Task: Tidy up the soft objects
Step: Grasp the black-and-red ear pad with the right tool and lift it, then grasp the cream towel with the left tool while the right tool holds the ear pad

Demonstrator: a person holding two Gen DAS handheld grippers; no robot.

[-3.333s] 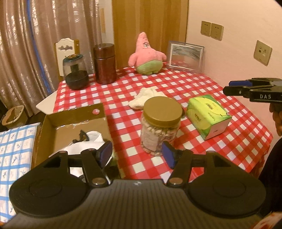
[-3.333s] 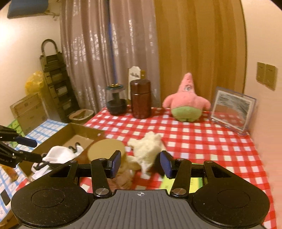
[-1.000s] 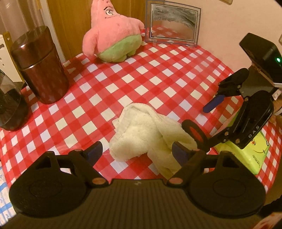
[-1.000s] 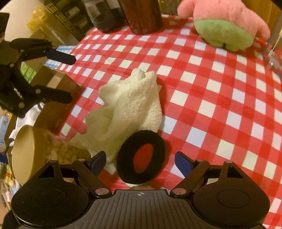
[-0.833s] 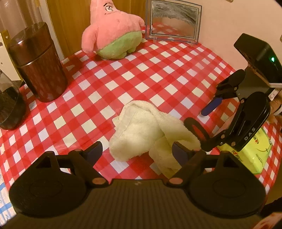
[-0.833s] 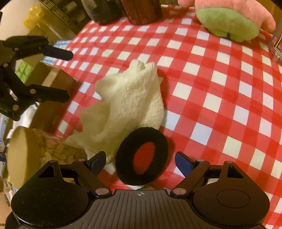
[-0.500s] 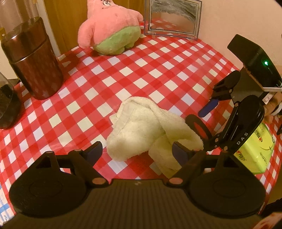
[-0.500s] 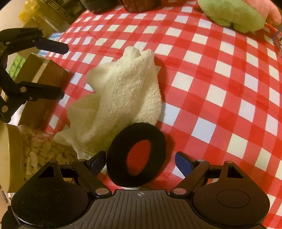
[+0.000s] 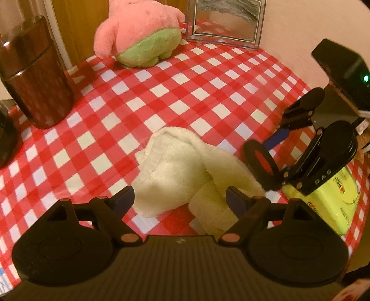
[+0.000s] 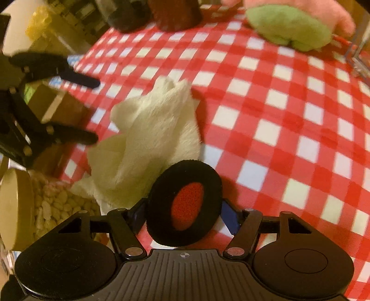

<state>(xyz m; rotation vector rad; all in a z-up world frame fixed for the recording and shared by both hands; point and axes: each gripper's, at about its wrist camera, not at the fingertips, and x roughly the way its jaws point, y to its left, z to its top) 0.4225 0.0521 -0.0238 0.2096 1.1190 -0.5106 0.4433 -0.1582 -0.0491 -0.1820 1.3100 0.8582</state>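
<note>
A cream towel (image 9: 185, 166) (image 10: 152, 129) lies crumpled on the red checked tablecloth (image 9: 185, 92). My left gripper (image 9: 180, 196) hovers open just above its near edge, with nothing between the fingers; it also shows at the left of the right wrist view (image 10: 93, 111). A black ear cushion (image 10: 185, 203) (image 9: 261, 162) with a red centre leans against the towel's end. My right gripper (image 10: 183, 215) (image 9: 270, 162) is closing on it, and both blue fingers meet its rim. A pink and green star plush (image 9: 138, 34) (image 10: 289, 27) sits at the back of the table.
A green tissue pack (image 9: 328, 203) lies under the right gripper. A jar of nuts (image 10: 46, 203) and a cardboard box (image 10: 57, 104) stand to the left. A brown canister (image 9: 32, 76) and a picture frame (image 9: 226, 20) are at the back.
The right gripper's jaws have narrowed from wide open onto the ear cushion. The left gripper has sunk slightly toward the towel and stayed open.
</note>
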